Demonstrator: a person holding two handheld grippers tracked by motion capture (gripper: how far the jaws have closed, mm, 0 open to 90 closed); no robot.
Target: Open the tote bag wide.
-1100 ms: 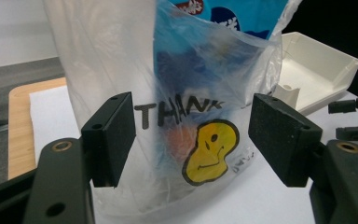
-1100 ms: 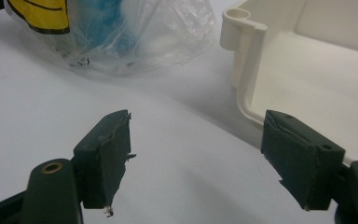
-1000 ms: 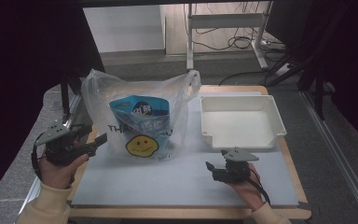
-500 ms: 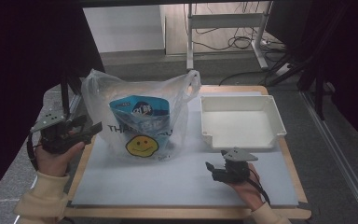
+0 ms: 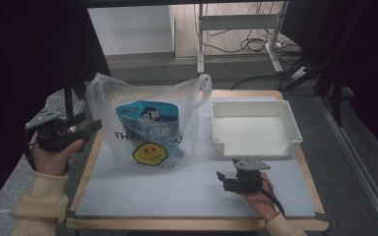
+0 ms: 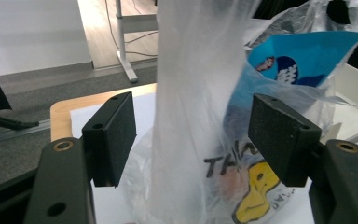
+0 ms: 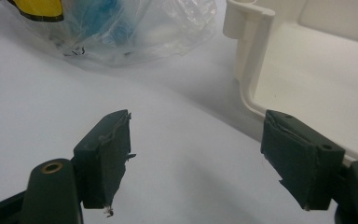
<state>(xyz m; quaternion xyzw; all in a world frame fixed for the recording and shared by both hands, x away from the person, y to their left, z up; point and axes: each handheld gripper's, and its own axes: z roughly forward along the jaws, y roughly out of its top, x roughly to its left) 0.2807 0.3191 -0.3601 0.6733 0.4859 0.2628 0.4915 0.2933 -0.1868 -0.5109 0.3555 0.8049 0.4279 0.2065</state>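
Left gripper view: fingers (image 6: 109, 137) wide around bag (image 6: 196, 116).

Blue snack packet (image 5: 146, 117) label blurred behind the clear plastic bag (image 5: 128, 98), bag lettering (image 5: 128, 136) partly covered by folds, its smiley print (image 7: 35, 9) cut off by the right gripper view's top edge, white tray (image 7: 307, 60) cropped at right there.

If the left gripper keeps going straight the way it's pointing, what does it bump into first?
Most likely the clear plastic bag. In the left gripper view a fold of it stands right ahead between the open jaws of the left gripper. How near it is, I can't tell.
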